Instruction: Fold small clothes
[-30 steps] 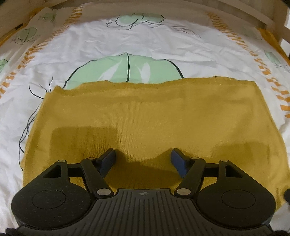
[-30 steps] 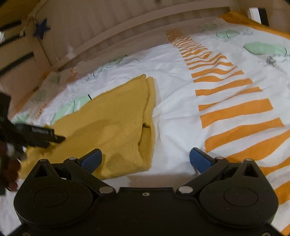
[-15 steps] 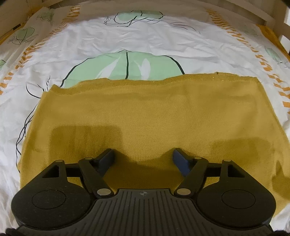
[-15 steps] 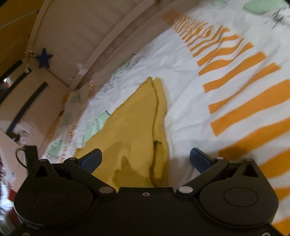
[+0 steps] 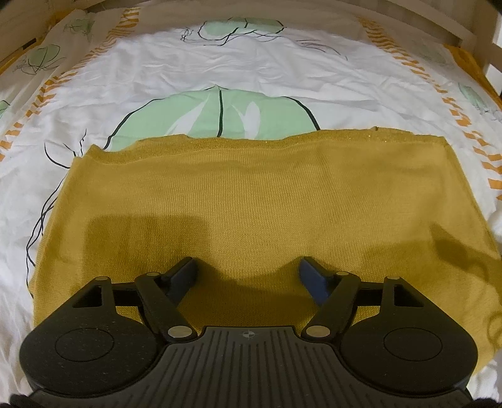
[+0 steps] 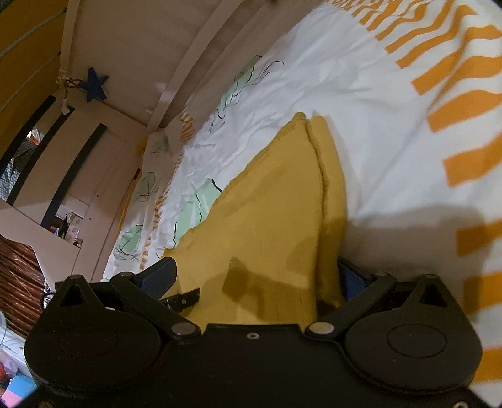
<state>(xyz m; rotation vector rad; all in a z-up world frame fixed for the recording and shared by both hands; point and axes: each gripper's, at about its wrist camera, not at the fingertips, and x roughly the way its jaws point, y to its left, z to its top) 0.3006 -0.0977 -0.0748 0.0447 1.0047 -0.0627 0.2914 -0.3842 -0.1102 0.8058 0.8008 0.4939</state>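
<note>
A mustard knit garment point(image 5: 251, 201) lies flat on the bed point(image 5: 251, 75), already doubled over, its far edge across the green leaf print point(image 5: 219, 116). The left tongs point(image 5: 248, 276) hover spread wide above the garment's near edge, gripping nothing. The right tongs point(image 6: 257, 276) stand open astride the garment's side fold, pads apparently not pressing. The next fold seems at hand: both tongs must pinch an edge.

The folded garment point(image 5: 251, 201) lies on the bedsheet point(image 5: 251, 75), bed rail point(image 5: 408, 22) behind it.
</note>
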